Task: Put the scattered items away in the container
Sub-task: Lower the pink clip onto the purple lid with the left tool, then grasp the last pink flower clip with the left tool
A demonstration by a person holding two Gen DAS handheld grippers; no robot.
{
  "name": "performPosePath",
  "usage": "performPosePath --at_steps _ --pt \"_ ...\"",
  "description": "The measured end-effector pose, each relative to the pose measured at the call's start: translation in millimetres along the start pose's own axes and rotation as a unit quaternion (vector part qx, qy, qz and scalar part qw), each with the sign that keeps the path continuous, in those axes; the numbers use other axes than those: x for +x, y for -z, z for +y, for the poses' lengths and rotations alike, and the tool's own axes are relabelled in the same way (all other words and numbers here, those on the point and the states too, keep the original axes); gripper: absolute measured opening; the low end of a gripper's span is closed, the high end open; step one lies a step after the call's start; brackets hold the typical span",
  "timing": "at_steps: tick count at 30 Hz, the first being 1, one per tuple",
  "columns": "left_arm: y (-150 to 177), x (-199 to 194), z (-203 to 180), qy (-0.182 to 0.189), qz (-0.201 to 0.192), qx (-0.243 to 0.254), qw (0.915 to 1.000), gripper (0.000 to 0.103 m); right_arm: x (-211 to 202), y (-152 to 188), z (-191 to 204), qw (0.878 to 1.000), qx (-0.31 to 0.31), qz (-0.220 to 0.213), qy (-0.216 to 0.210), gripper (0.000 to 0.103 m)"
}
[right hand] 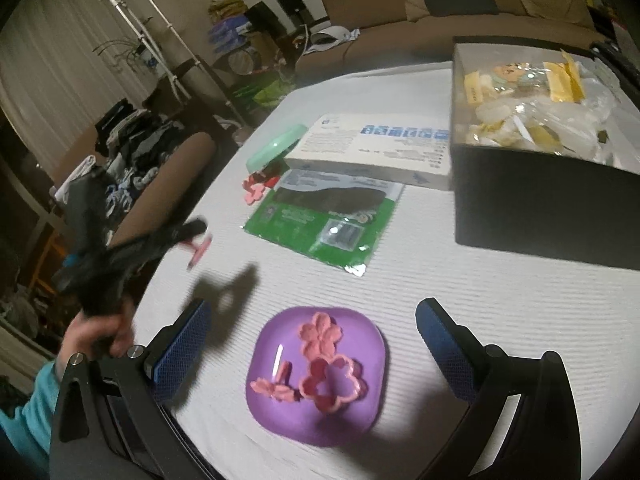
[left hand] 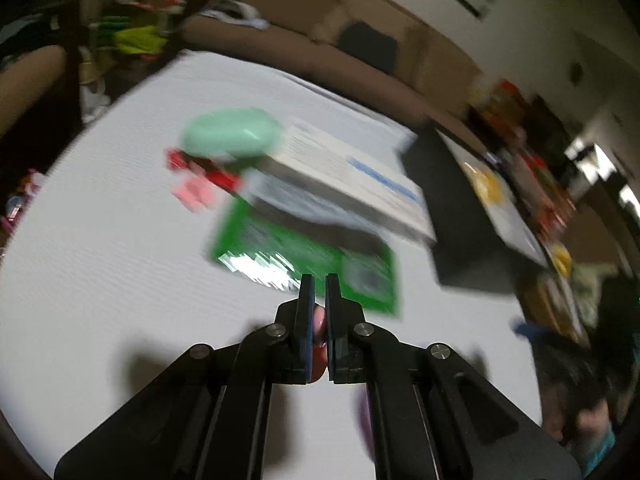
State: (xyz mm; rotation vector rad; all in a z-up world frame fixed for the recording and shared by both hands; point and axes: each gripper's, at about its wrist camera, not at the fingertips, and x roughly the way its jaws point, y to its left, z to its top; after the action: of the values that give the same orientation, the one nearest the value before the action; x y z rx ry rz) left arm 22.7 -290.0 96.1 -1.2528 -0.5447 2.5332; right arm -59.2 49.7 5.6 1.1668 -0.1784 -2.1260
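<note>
There are two grippers. The left gripper (left hand: 319,280) has its jaws pressed together on a small pink flower piece (left hand: 319,330). In the right wrist view this gripper (right hand: 196,228) is blurry at the left, above the table, with the pink piece (right hand: 199,251) in its tips. The right gripper (right hand: 312,312) has its jaws spread wide with nothing between them. It hangs over the purple plate (right hand: 360,396).

The purple plate is one, square with round corners, near the front of the white table (right hand: 460,300). On it lie four pink flower shapes: one flat flower (right hand: 321,334) at the far side, one hollow flower cutter (right hand: 334,388) near the middle, and two small pieces (right hand: 276,389) on the left side. They are soft pink and some have darker pink edges.

More pink and red flower pieces (right hand: 256,188) lie far to the left, just beside one mint green lid (right hand: 276,146). How many there are is hard to tell.

There is one black box (right hand: 544,196), the container, at the far right. It is full of clear and yellow packets. One white carton (right hand: 372,152) lies just left of it. One green packet (right hand: 320,220) lies flat in front of the carton, touching it.
</note>
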Motion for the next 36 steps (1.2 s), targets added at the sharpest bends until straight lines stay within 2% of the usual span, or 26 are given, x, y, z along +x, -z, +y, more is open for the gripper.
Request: performPosePath --at_steps 2,4,6,8,9,10,12,15,17,20,22,25,29,30,31,32,36 --pt "19.7 9.1 -29.1 0.021 0.031 0.018 0.9992 0.005 -1.5 4.7 -1.9 1.000 0.002 0.003 0.003 0.103" --pt "37.7 22.4 -51.6 0.026 0.055 0.041 0.9973 0.005 -2.9 9.7 -2.9 1.000 0.004 0.006 0.004 0.103" --pt "50.6 35.9 -64.3 0.035 0.079 0.048 0.9951 0.005 -4.6 12.9 -2.6 1.000 0.005 0.008 0.004 0.103" --pt "55.9 41.7 -69.1 0.034 0.087 0.048 0.9945 0.010 -7.9 16.0 -2.2 1.000 0.004 0.008 0.004 0.103" --pt "55.5 39.9 -68.7 0.033 0.082 0.047 0.9949 0.027 -9.5 16.7 -2.0 1.000 0.004 0.007 0.005 0.103" --pt "51.9 35.3 -65.6 0.039 0.072 0.039 0.9958 0.047 -11.0 17.4 -1.9 1.000 0.004 0.006 0.006 0.103" --pt "40.6 22.1 -52.7 0.042 0.042 0.017 0.9981 0.062 -11.9 18.0 -2.0 1.000 0.004 0.005 0.005 0.103" --pt "10.8 3.3 -13.8 -0.002 -0.006 -0.018 0.9998 0.064 -12.4 17.1 -2.4 1.000 0.006 0.003 0.003 0.103" --pt "-12.2 2.9 21.5 -0.046 -0.029 -0.044 0.9976 0.066 -9.0 15.5 -1.6 1.000 0.006 0.003 -0.001 0.103" --pt "-44.7 18.5 72.8 -0.113 -0.050 -0.074 0.9897 0.066 -1.8 12.9 2.3 1.000 0.001 0.007 -0.005 0.103" --pt "-60.9 31.1 92.6 -0.141 -0.062 -0.074 0.9853 0.066 2.9 11.8 4.8 1.000 -0.002 0.009 -0.007 0.103" --pt "-80.8 57.5 103.3 -0.174 -0.063 -0.046 0.9816 0.066 9.5 10.2 5.2 1.000 -0.006 0.013 -0.004 0.103" --pt "-94.8 95.5 102.6 -0.202 -0.043 0.008 0.9783 0.064 16.0 9.7 -2.1 1.000 -0.004 0.021 0.005 0.103" --pt "-97.6 104.8 102.5 -0.207 -0.034 0.018 0.9775 0.054 16.9 10.0 -4.3 1.000 -0.003 0.023 0.007 0.103" --pt "-99.1 115.4 103.4 -0.209 -0.020 0.026 0.9774 0.020 17.5 10.6 -6.4 1.000 -0.001 0.024 0.009 0.103" --pt "-99.0 124.3 104.1 -0.213 -0.006 0.033 0.9766 0.004 18.0 11.5 -8.2 1.000 0.001 0.025 0.011 0.103" --pt "-89.9 124.1 93.6 -0.198 0.000 0.047 0.9791 0.004 18.2 15.0 -15.4 0.999 0.008 0.028 0.014 0.103"
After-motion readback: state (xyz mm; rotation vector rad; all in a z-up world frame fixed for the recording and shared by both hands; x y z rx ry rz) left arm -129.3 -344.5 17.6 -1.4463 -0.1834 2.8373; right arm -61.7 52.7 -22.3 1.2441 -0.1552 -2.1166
